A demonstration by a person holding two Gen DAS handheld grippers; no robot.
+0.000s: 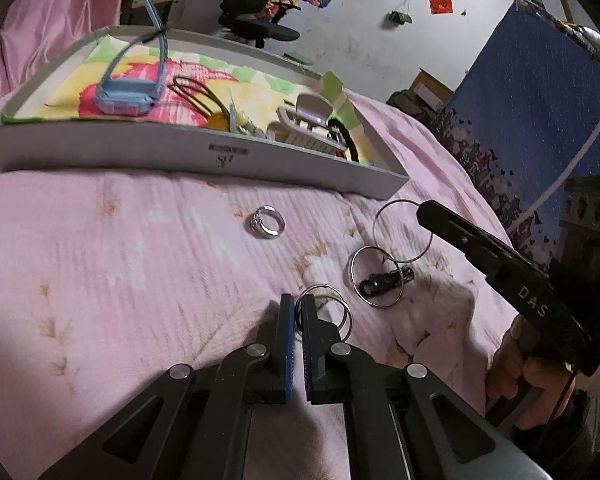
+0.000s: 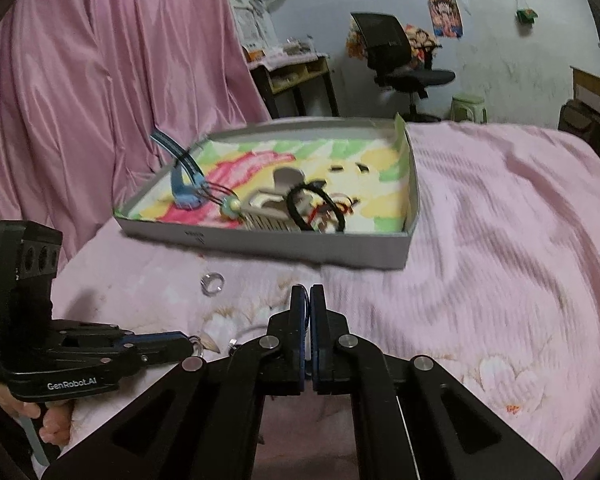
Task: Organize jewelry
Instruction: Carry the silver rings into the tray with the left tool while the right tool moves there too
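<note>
My left gripper [image 1: 298,303] is shut on a silver hoop ring [image 1: 332,304] low over the pink bedspread. My right gripper [image 1: 422,210] is shut on a large thin wire hoop [image 1: 404,233] and holds it up; in the right wrist view [image 2: 310,294] the wire sits between the pads. A thick silver ring [image 1: 267,222] lies on the spread, also in the right wrist view [image 2: 212,283]. Another silver hoop with a black clasp [image 1: 376,280] lies right of it. The grey box [image 1: 204,152] holds a blue watch [image 1: 128,94], hair clips and a black hair tie [image 2: 316,210].
The box [image 2: 268,240] stands at the far side of the bed. A blue patterned board [image 1: 532,120] stands at the right. Pink curtain [image 2: 100,80] hangs at the left. An office chair [image 2: 400,60] and a desk stand beyond the bed.
</note>
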